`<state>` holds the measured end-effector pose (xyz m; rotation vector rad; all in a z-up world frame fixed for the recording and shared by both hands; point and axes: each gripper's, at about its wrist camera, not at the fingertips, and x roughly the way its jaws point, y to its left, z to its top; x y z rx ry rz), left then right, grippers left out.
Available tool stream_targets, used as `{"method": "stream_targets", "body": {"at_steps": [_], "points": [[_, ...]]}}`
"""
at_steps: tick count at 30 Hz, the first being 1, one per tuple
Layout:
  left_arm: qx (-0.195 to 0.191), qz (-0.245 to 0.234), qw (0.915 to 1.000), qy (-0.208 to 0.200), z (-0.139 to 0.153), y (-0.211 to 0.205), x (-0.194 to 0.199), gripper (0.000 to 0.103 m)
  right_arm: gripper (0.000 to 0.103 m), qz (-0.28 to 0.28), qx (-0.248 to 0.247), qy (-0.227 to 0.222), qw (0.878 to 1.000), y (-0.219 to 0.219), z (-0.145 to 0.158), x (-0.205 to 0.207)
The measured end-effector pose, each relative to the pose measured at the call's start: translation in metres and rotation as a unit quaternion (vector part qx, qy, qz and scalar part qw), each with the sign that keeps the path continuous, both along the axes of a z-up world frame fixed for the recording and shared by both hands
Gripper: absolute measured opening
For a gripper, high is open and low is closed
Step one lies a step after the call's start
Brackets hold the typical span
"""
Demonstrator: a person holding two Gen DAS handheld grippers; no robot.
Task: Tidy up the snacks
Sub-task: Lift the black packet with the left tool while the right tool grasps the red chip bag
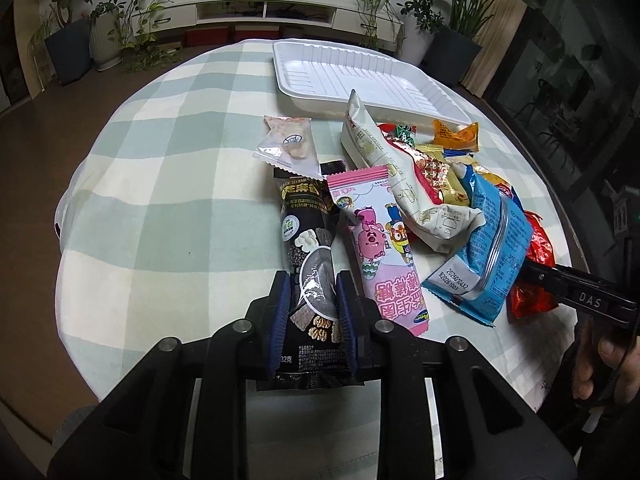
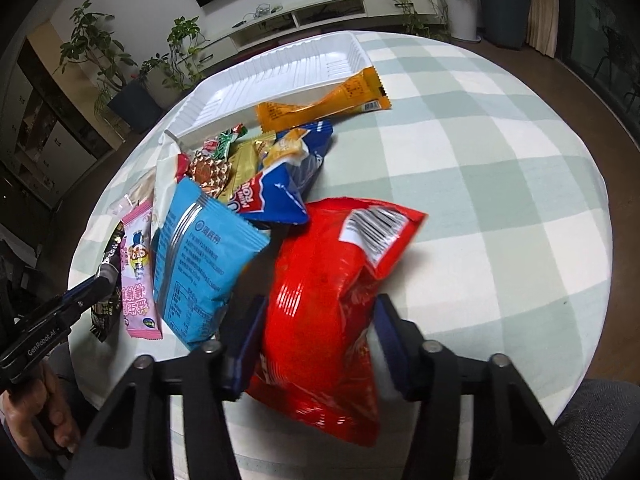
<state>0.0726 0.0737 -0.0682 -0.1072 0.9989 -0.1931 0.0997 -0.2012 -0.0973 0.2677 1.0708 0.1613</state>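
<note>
- Snacks lie heaped on the checked tablecloth (image 1: 168, 184), just before the bare white tray (image 1: 344, 68).
- Left gripper (image 1: 312, 312) pinches the black snack bar (image 1: 306, 248) between its blue pads.
- Right gripper (image 2: 316, 344) grips the red chip bag (image 2: 324, 312) on both sides.
- Beside them lie the pink cartoon packet (image 1: 380, 248) and the light blue packet (image 2: 200, 252).

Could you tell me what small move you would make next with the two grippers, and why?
Probably lift the left gripper and carry its black snack bar toward the white tray. Both grippers look shut on something, the right gripper on the red bag, and the tray has nothing in it. The bar lies at the pile's edge, so it should come free easily.
</note>
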Motion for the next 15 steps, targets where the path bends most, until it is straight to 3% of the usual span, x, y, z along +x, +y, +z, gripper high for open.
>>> {"method": "stream_targets", "body": {"at_steps": [6, 15], "points": [[-0.011, 0.002, 0.9999, 0.0, 0.001, 0.0, -0.005, 0.022, 0.038, -0.005, 0.007, -0.005, 1.0, -0.007, 0.0, -0.005], [-0.027, 0.005, 0.9996, -0.002, 0.005, 0.004, -0.011, 0.017, 0.036, -0.021, 0.032, -0.01, 0.999, -0.021, 0.008, -0.016]]}}
